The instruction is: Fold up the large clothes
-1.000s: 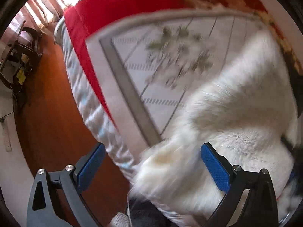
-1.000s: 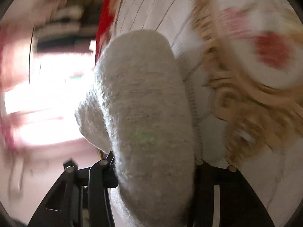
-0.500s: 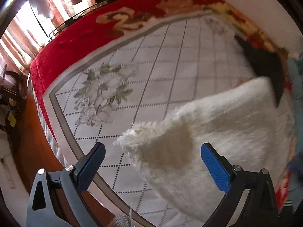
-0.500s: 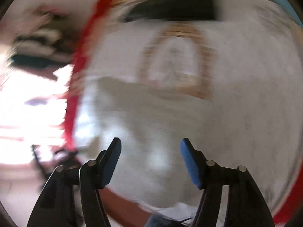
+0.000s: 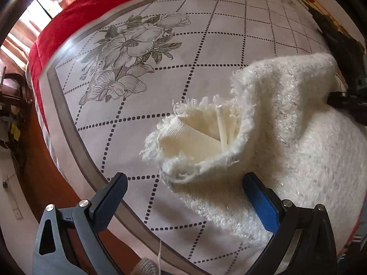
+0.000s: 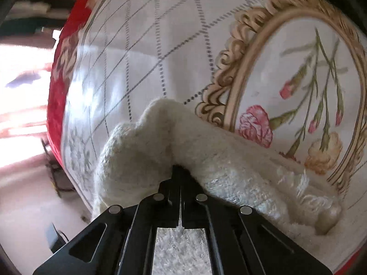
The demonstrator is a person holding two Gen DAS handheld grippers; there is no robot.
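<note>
R gripper [image 6: 177,171] just snapped closed, pinching the fluffy white sweater [image 5: 286,137] on the bed [image 5: 183,45]. L gripper [image 5: 183,194] wide open, cuff at 12 o'clock. Fold can start, prob.

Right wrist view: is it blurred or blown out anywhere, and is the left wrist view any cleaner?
Right wrist: window area at left blown out and smeared; sweater soft. Left wrist: sharp on the sweater, fisheye bending the bedspread grid.
</note>
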